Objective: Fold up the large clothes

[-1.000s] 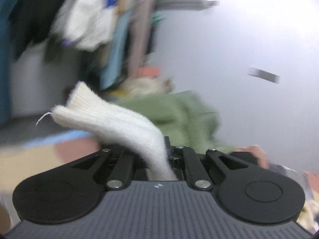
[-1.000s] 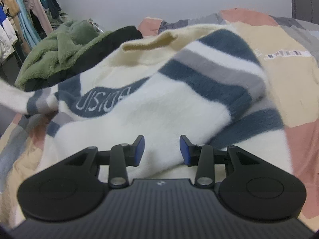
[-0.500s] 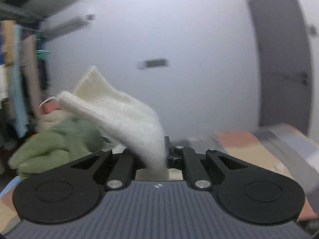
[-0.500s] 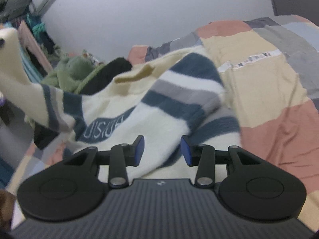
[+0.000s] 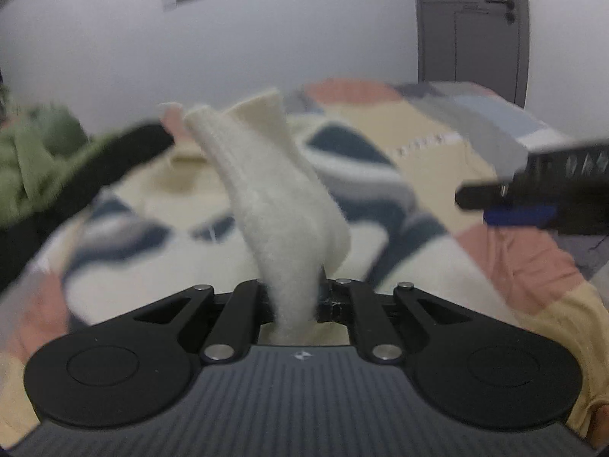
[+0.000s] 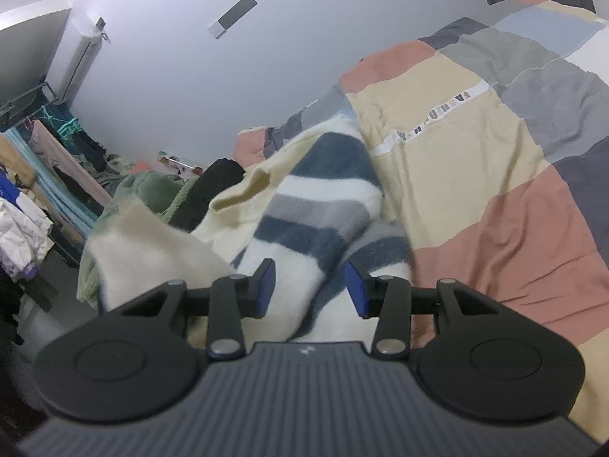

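Left tongs (image 5: pixel 295 301), pinching the cream cuff (image 5: pixel 266 175), have swung over the bed (image 6: pixel 495 175) (right tongs (image 6: pixel 309 289) spread, empty).

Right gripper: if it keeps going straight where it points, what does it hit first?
Most likely the striped sweater on the bed: it fills the gap ahead of the open right gripper, nothing between the pads. Depth is unclear, so contact distance is a guess.

Partly legible dark letters along white strip (image 6: pixel 434 117) on patchwork bedcover (image 6: pixel 456 175)
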Tool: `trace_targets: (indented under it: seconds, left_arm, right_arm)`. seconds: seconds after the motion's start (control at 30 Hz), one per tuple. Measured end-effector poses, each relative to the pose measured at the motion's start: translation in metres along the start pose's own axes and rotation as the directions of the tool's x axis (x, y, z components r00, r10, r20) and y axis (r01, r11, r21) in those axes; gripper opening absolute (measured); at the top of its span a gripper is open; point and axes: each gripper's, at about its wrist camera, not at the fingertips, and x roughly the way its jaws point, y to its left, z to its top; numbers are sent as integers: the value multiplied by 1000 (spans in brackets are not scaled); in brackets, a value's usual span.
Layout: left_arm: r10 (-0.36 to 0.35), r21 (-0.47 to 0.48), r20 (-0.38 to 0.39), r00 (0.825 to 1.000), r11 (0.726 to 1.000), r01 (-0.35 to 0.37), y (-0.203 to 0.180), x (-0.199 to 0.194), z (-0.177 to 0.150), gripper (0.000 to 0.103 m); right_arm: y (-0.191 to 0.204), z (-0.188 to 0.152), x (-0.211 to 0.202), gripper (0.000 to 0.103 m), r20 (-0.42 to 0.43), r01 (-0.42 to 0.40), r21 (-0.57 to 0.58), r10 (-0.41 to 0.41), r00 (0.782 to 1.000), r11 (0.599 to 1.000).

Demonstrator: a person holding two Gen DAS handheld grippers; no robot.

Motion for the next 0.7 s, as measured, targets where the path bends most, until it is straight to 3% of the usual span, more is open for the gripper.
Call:
trace_targets:
  seconds: [0.13,0.2,0.27,0.3,0.47,0.6,0.7]
  left_arm:
    - [-42,-74,-91,995,997,36,-8,15,-16,11]
    - [-79,-99,-155,985,993,64,-2,23,-20,26]
    - [-137,-121,-166,977,986,117,7,16,-24,65]
    - [-139,-130,-159,977,984,118,10,10,-27,70]
    - [-224,-274,-182,957,947,170,38,-12,-23,74]
    - [-268,-353,-201,942,917,186,60,-32,-25,77]
    - [-317,-411,-180,931,884,221,78,-51,-31,80]
  right_arm:
    - [-2,-2,3,45,-9,-5,-11,5,1000,1000]
    - [-3,-2,3,45,-7,-6,-5,6,1000,1000]
    - [-2,-2,1,45,4,10,-9,-10,1000,1000]
    - [-2,-2,1,45,6,5,-10,-5,1000,1000]
    - [2,-6,7,45,-21,-17,-6,17,1000,1000]
    - [18,-13,8,45,-32,-10,-73,8,999,997]
    - [27,-19,10,56,-70,-44,-86,38,997,995]
